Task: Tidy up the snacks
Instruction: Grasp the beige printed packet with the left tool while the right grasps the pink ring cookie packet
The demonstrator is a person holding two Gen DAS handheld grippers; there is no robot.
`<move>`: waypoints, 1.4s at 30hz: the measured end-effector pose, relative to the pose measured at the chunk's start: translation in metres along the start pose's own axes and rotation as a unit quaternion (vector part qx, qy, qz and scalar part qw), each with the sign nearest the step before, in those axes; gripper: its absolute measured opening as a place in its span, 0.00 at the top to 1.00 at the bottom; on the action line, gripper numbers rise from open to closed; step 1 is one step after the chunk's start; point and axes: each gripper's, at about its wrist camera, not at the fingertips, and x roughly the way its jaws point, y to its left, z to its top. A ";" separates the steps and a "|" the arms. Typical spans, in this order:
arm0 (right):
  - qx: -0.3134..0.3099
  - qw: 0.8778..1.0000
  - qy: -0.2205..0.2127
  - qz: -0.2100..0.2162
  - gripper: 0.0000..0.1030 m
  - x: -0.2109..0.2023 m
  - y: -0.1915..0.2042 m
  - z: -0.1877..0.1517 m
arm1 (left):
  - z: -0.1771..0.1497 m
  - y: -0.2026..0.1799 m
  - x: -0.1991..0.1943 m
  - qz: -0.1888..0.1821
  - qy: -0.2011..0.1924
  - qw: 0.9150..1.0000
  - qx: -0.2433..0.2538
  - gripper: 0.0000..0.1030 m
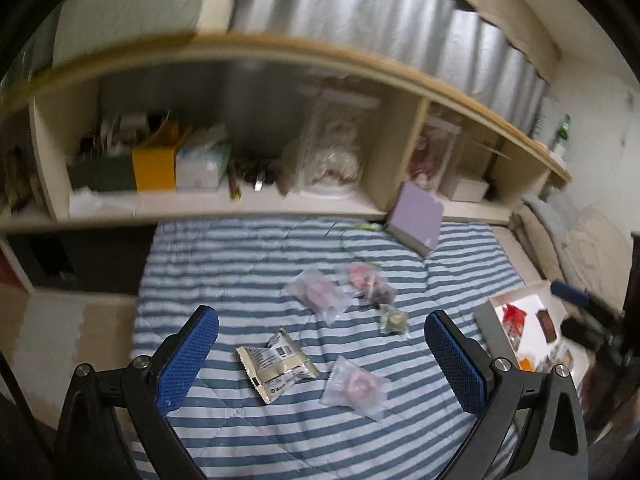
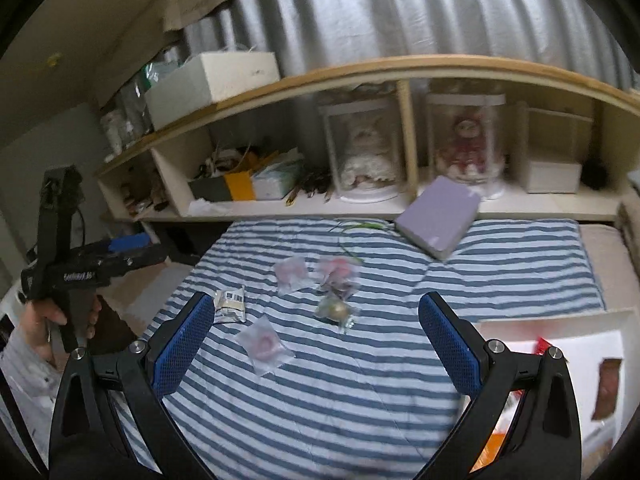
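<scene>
Several wrapped snacks lie on a blue-and-white striped blanket (image 1: 248, 264). In the left wrist view a silver-beige packet (image 1: 276, 364) and a clear pink-sweet packet (image 1: 356, 386) lie between the fingers of my open, empty left gripper (image 1: 320, 364). Further off lie two more pink packets (image 1: 320, 294) (image 1: 362, 276) and a greenish one (image 1: 393, 319). A white box (image 1: 532, 328) holding snacks stands at the right. In the right wrist view my right gripper (image 2: 316, 348) is open and empty above the blanket (image 2: 360, 380); the pink packet (image 2: 264, 344), silver packet (image 2: 230, 304), greenish one (image 2: 338, 310) and white box (image 2: 568, 364) show.
A purple box (image 1: 416, 220) (image 2: 440, 216) leans at the blanket's far edge against a low shelf (image 1: 224, 200) holding boxes, tissues and cased dolls (image 2: 366, 148). Folded bedding (image 1: 560, 232) lies at the right. The hand-held left gripper body (image 2: 72, 264) shows at left.
</scene>
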 end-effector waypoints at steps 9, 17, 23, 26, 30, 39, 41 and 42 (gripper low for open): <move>-0.057 0.996 0.060 0.045 0.00 0.094 0.015 -0.023 | 0.021 0.031 0.085 -0.016 0.021 0.998 -0.054 0.02; -0.107 0.977 0.133 0.131 0.00 0.155 0.036 -0.055 | 0.011 0.040 0.141 -0.065 0.051 0.996 -0.027 0.07; -0.162 0.962 0.152 0.156 0.03 0.179 0.063 -0.069 | 0.001 0.054 0.168 -0.095 0.065 0.993 -0.022 0.07; -0.177 0.959 0.169 0.141 0.20 0.191 0.072 -0.073 | -0.006 0.061 0.177 -0.104 0.076 0.991 -0.027 0.09; -0.190 0.958 0.180 0.118 0.38 0.196 0.073 -0.081 | -0.011 0.068 0.185 -0.116 0.108 0.987 -0.029 0.11; -0.121 0.972 0.188 0.072 0.52 0.173 0.051 -0.089 | -0.014 0.052 0.177 -0.074 0.155 0.985 0.002 0.28; -0.110 0.974 0.189 0.057 0.53 0.168 0.049 -0.090 | -0.013 0.050 0.178 -0.051 0.157 0.986 -0.011 0.39; -0.106 0.975 0.189 0.051 0.53 0.165 0.049 -0.091 | -0.013 0.048 0.179 -0.036 0.159 0.986 -0.016 0.43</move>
